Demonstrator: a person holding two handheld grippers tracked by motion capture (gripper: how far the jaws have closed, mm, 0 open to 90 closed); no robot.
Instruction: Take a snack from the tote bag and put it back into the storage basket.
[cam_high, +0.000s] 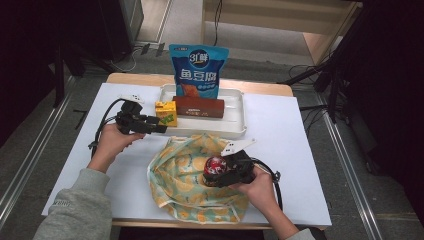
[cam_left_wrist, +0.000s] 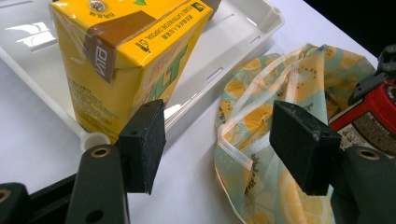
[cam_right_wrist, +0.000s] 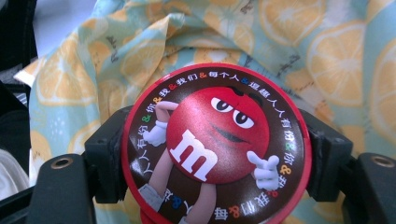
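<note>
Right gripper (cam_high: 223, 173) is clamped on the red candy tub (cam_right_wrist: 215, 144), jaws pressing either side of its round lid, hovering over the lemon-print bag (cam_high: 192, 180) at lower centre of the high view; tub sits centre frame in the right gripper view with bag fabric behind it. Left gripper (cam_high: 159, 126) is spread wide with nothing between the pads, at left centre of the high view, just beside the yellow juice carton (cam_left_wrist: 126, 65) that stands at the near left corner of the white tray (cam_high: 235, 125). Risks, as a judgement: round smooth tub can rotate or slip out of flat pads if tilted over the bag; bag mouth looks slack and partly collapsed, so a drop may land on fabric and roll off onto the table instead of going inside; left gripper's pad sits close to the carton edge, a careless swing could knock it over in the tray, near the brown box (cam_high: 198, 106) and blue snack pouch (cam_high: 198, 70)
</note>
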